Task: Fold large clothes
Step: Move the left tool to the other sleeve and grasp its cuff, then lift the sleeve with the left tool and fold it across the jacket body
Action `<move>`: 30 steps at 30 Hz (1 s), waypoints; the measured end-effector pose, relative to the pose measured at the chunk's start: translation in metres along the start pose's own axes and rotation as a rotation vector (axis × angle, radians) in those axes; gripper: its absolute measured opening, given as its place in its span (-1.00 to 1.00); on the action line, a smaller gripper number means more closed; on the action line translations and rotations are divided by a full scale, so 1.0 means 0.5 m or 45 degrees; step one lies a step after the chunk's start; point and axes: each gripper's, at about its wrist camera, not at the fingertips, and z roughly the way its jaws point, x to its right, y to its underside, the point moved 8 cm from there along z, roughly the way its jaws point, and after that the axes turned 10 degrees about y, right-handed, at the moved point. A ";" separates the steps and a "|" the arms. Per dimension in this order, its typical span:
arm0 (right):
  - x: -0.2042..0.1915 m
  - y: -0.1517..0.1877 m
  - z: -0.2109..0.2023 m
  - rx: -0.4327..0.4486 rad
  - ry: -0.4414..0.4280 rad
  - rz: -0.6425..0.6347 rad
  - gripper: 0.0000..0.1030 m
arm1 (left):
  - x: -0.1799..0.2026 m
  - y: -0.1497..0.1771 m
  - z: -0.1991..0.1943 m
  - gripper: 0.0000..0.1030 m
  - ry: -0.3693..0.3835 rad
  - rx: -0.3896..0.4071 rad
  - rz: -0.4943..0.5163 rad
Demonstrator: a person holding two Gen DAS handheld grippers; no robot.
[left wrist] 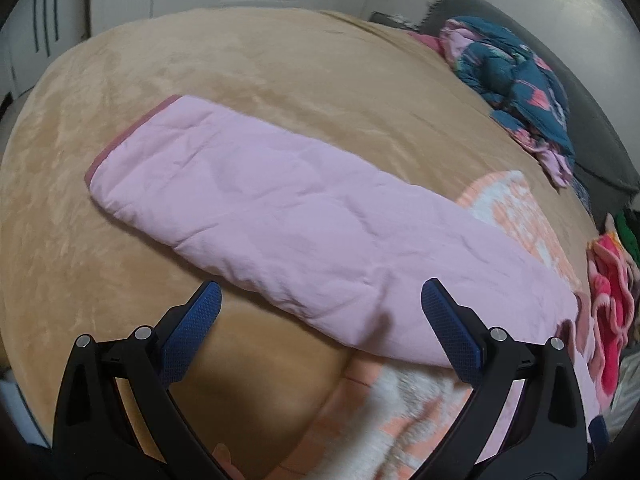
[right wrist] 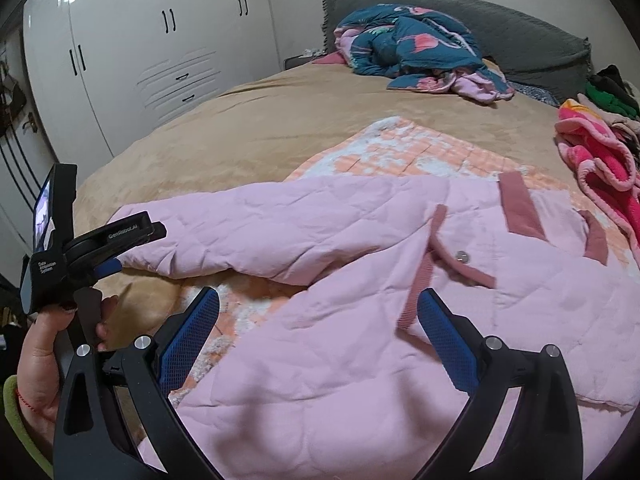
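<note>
Both the left gripper (left wrist: 320,328) and right gripper (right wrist: 318,330) hover spread wide and empty over the pink quilted jacket (right wrist: 360,320) lying on the bed (right wrist: 260,120); it looks soft, puffy and light, best pinched at a sleeve cuff (left wrist: 124,136) or hem.

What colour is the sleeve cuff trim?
Dusty rose, edging the quilted light-pink jacket's sleeve cuff; clearest in the left wrist view.

Quilted matt pink cloth jacket (right wrist: 360,280) lies on a plush tan blanket (right wrist: 260,120); the wardrobe (right wrist: 140,40) looks glossy white.
</note>
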 end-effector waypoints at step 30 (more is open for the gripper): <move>0.177 0.066 -0.040 -0.005 0.076 0.186 0.92 | -0.142 -0.097 -0.012 -0.62 0.137 0.212 -0.273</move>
